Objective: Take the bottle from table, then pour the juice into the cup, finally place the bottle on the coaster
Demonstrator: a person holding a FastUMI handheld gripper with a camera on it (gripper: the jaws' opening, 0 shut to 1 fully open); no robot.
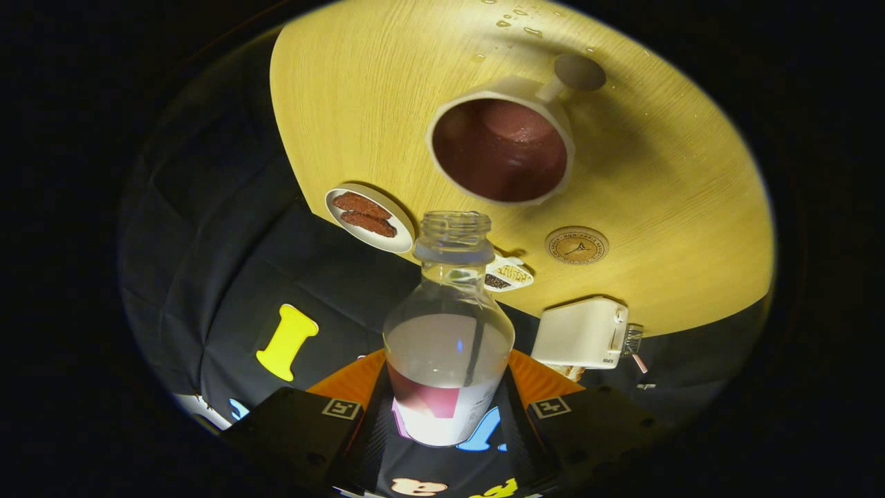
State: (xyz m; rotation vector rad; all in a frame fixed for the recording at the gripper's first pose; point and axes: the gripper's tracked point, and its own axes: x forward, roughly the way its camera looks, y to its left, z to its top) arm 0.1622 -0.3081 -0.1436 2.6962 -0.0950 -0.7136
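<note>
Square tag markers on both fingers (341, 408), orange body behind

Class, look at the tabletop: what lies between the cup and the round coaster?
In the gripper view, only bare wooden table separates the cup from the coaster. The hand-held gripper grips the bottle.

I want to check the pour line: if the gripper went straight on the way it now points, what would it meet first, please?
Most likely the cup. The gripper is shut on the bottle, whose open mouth points at the cup's near rim, with bare table around it. Depth is unclear, so the remaining gap can't be judged.
</note>
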